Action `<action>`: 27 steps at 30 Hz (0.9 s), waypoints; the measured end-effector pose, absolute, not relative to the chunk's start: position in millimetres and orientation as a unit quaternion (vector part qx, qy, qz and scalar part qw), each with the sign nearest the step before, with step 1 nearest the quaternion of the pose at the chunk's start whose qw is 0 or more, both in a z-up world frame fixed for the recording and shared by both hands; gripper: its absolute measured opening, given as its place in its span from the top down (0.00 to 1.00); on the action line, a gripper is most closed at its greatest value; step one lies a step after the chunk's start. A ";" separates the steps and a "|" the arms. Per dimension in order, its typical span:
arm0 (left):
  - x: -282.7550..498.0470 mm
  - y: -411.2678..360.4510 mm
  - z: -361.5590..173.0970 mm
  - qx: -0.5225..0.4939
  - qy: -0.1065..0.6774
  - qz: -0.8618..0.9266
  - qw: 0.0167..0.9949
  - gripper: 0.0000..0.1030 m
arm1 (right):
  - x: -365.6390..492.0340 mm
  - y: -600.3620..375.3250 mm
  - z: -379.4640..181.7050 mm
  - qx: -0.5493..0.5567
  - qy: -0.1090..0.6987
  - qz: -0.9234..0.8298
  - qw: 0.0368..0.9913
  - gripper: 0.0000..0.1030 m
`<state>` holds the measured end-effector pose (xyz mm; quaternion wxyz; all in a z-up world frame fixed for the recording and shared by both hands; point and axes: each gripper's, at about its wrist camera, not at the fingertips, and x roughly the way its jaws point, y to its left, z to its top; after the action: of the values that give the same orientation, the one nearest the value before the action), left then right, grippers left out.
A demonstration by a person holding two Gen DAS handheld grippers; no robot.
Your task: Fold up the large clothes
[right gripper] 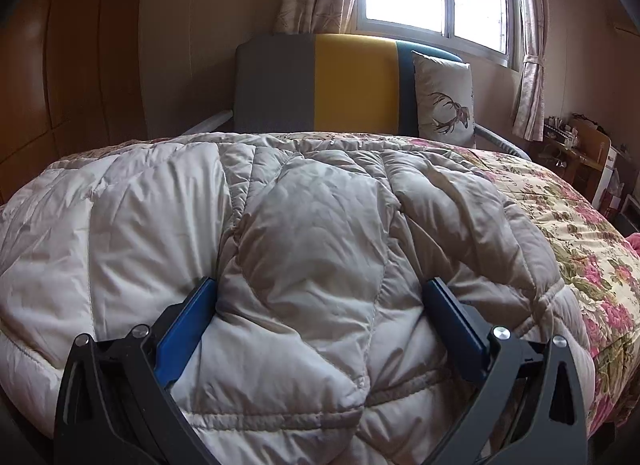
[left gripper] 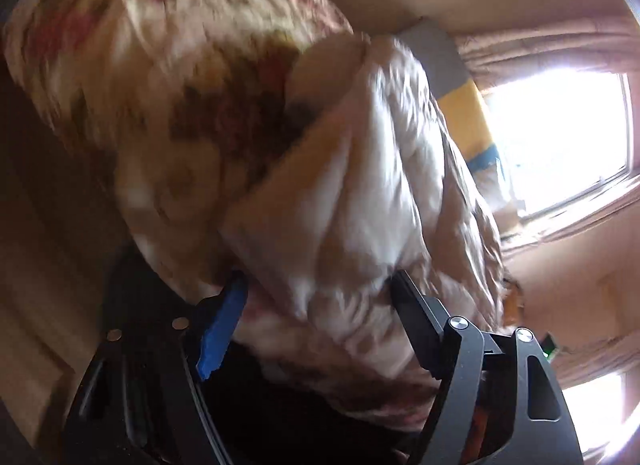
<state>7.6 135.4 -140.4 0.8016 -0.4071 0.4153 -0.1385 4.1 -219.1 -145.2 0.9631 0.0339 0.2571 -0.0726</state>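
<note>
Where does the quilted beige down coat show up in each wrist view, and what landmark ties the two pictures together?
Left wrist view: the quilted beige down coat runs from centre down to the bottom, bunched between the fingers of the left tool; blurred.
Right wrist view: it fills the lower left and centre, bulging between the fingers of the right tool, lying on the floral bedspread.
Shared landmark: the grey and yellow headboard below the window.

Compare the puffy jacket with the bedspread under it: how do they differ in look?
The puffy jacket is plain pale beige, quilted into padded panels; the bedspread is cream with pink flowers and green leaves. The jacket bulges thick between the right gripper fingers; the bedspread lies flatter. Both rest on the bed.
</note>
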 end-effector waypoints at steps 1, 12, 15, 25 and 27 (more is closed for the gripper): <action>7.6 132.2 -142.3 -0.415 0.416 -0.151 0.795 0.32 | 4.1 -219.0 -145.3 0.034 0.257 -0.072 0.963 0.02; 29.3 111.8 -135.0 -0.507 0.331 -0.189 0.773 0.33 | 7.3 -223.2 -139.0 0.037 0.271 -0.070 0.959 0.02; 36.5 107.2 -115.8 -0.467 0.307 -0.184 0.809 0.59 | 8.2 -225.2 -125.7 0.038 0.287 -0.068 0.955 0.02; 42.9 126.9 -94.6 -0.445 0.267 -0.191 0.833 0.78 | 58.6 -190.2 -101.2 -0.008 0.277 -0.054 0.959 0.02; 40.9 136.1 -86.3 -0.442 0.256 -0.192 0.838 0.79 | 82.2 -175.6 -113.2 -0.017 0.282 -0.035 0.959 0.02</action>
<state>40.9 136.1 -86.3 0.8381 -0.4422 0.2557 -0.1915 82.2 -175.6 -113.2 0.9586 -0.0173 0.2820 -0.0349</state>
